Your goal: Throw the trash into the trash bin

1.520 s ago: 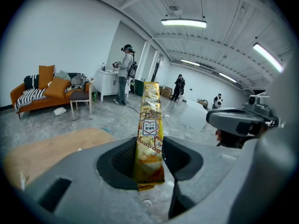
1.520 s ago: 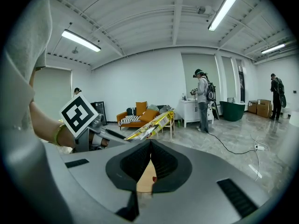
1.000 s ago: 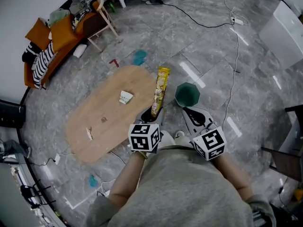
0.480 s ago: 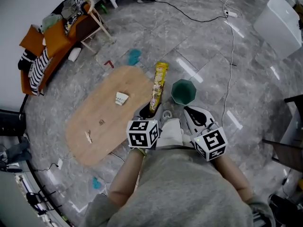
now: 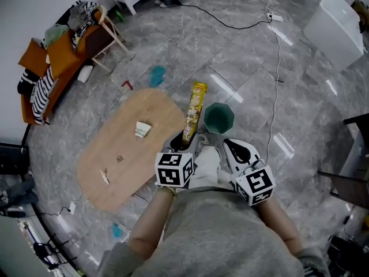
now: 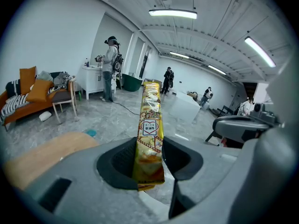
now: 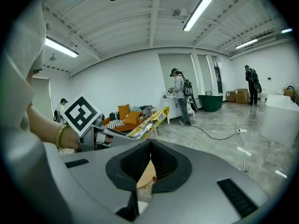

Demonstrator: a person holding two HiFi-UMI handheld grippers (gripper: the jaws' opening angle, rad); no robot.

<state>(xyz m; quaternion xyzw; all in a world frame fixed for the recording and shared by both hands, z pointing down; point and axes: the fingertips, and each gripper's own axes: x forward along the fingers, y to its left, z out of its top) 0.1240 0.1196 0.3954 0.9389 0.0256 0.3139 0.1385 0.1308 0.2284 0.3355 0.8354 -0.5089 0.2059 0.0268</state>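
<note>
My left gripper (image 5: 184, 142) is shut on the lower end of a long yellow snack packet (image 5: 194, 111), which sticks out forward over the table's right edge. The left gripper view shows the packet (image 6: 150, 125) pinched between the dark pads (image 6: 117, 162) and rising upright. An open green trash bin (image 5: 219, 119) stands on the floor just right of the packet's middle. Beside it, my right gripper (image 5: 229, 145) hangs with its tips meeting and nothing held. In the right gripper view (image 7: 150, 146) the packet (image 7: 149, 121) crosses at the left.
The oval wooden table (image 5: 109, 166) carries a crumpled paper cup (image 5: 141, 130) and small scraps (image 5: 105, 176). An orange sofa (image 5: 49, 74) and a chair stand at top left. A cable (image 5: 277, 68) runs across the grey floor. A white cabinet (image 5: 340, 22) is at top right.
Both grippers and the packet have drifted closer to the green bin. The left grip on the packet is unchanged and the right jaws stay together.
</note>
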